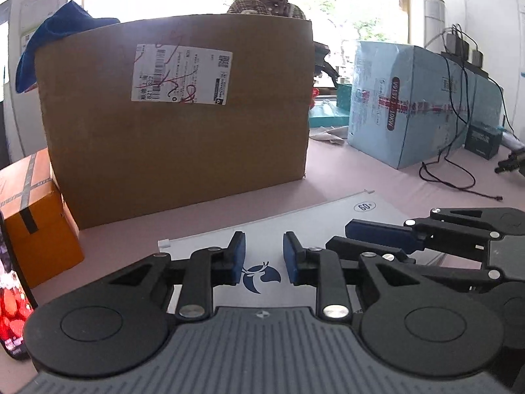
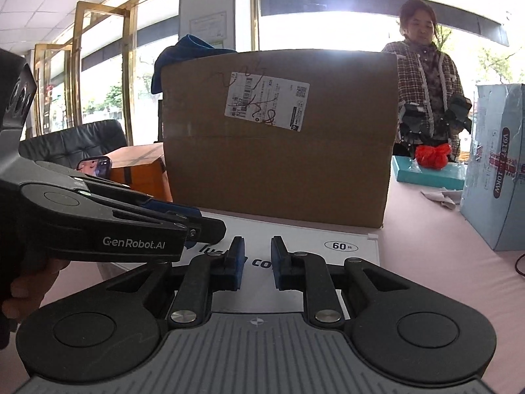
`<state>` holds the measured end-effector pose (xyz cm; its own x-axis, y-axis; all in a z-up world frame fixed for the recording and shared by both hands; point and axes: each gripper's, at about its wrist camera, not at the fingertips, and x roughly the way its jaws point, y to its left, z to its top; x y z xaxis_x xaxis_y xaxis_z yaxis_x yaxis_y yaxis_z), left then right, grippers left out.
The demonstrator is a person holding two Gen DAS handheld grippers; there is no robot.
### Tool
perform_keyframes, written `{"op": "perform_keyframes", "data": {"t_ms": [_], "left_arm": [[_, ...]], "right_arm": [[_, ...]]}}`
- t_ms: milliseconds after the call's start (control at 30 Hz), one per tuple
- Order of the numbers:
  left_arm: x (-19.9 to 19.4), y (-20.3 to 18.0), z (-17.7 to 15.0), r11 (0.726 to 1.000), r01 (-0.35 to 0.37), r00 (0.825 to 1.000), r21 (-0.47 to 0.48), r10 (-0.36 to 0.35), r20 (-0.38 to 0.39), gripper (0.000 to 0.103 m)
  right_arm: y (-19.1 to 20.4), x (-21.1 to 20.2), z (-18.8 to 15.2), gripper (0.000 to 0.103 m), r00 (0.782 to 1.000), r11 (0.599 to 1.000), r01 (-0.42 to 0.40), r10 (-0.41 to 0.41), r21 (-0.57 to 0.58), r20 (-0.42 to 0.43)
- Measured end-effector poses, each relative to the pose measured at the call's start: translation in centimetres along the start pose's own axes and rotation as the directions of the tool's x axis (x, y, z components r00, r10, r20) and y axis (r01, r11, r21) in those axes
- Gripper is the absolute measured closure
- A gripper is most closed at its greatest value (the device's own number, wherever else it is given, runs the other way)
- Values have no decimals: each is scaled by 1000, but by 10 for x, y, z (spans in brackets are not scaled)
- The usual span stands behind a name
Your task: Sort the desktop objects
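Hovering over the white folder point(image 1: 315, 226), I have both grippers low above it and nothing in either one. My left gripper point(image 1: 264, 257) stands with its jaws apart at a middling gap, the blue bird logo point(image 1: 261, 277) of the folder showing between and just under the pads. My right gripper point(image 2: 257, 259) is set the same way, jaws parted and empty, with dark lettering on the folder visible in the gap. The two grippers sit close together, the right one's fingers point(image 1: 380, 233) just beside my left jaws.

The folder lies flat on the pink table point(image 1: 377, 177), so I judge a straight pinch will not bite. Better to slide one finger under an edge, perhaps the far rail point(image 1: 262, 218) beyond my jaws, while the other gripper steadies the sheet, then close on the lifted edge.

Just past the folder stands a big cardboard box point(image 1: 177, 124), very near its far edge; I should keep my fingers clear of that wall. An orange box point(image 1: 39, 223) sits off to the left of my left jaws, a pale blue box point(image 1: 423, 105) well to the right.
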<state>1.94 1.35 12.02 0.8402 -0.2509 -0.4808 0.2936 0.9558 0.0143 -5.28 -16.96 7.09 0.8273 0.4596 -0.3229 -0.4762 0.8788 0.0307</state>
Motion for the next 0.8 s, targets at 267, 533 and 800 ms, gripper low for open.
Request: {"op": "perform_keyframes", "data": {"t_ms": [267,533,800], "left_arm": [[3,9,7,1000,13,1000,-9,-13,-28,57],[-5,63,21,960,-39,999,-276,47,23,0],[31,75,16,954,-47,978,-297,-16,-206,0]], "right_arm": [[-18,-2,2,48,997,997,-50,45,67,68],[-88,-17,7,0,976,887,-21,-80,461,200],[-127,14,-9,0,999,710,-18,42,704,-17]]}}
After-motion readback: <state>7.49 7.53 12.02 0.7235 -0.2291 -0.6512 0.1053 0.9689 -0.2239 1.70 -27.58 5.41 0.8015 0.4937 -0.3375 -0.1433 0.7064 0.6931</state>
